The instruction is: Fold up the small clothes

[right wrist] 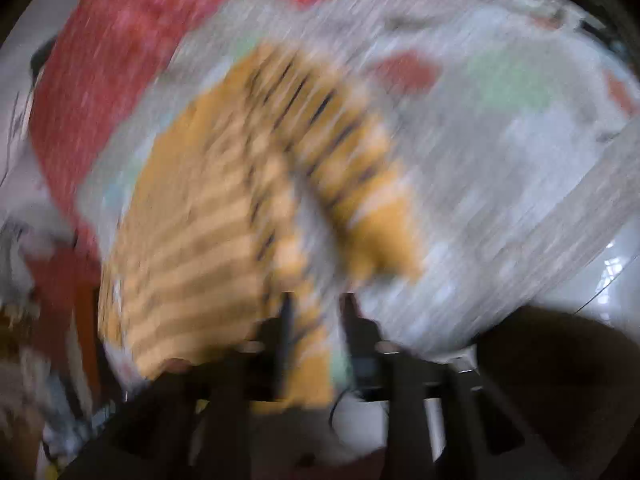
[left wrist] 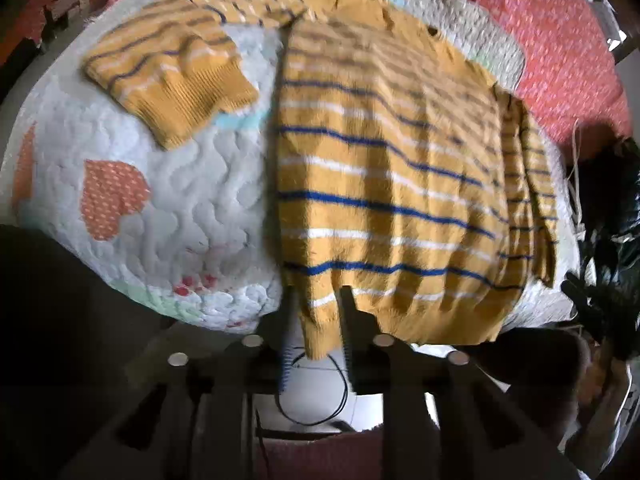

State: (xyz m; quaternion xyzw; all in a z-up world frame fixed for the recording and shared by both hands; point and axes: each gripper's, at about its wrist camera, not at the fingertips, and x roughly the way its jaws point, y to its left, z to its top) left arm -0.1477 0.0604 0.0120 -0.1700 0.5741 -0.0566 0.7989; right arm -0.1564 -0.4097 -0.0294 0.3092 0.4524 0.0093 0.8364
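Hem corner of the striped sweater sat between the fingers of the left claw, jaws narrow. A pale sliver showed between the cloth and the left-hand finger, so I could not tell whether it was clenched on the hem or just released.

The right claw was badly blurred. Mustard cloth ran down between its fingers, but whether it was grasped I could not tell.

Handling, as judged:
- Soft, light knit, limp. It hung in vertical ripples near the left claw and would sag wherever unsupported.
- Fuzzy surface, not slippery. It should drag on the quilt rather than slide.
- Not fragile, but stretchy.
- Best holds looked to be the ribbed hem corners, thicker and firmer than the body. A pinch mid-panel would bunch it.

Lie of the garment:
- The sweater lay flat on the quilt directly ahead of the left claw, with the hem nearest and the neck farthest.
- Its long axis ran straight away from the claw, and the stripes crossed that line.
- One sleeve spread out ahead and to the left of the claw, cuff pointing back toward it.
- The other sleeve lay along the body's right edge.
- A red spread showed beyond the quilt, far right.
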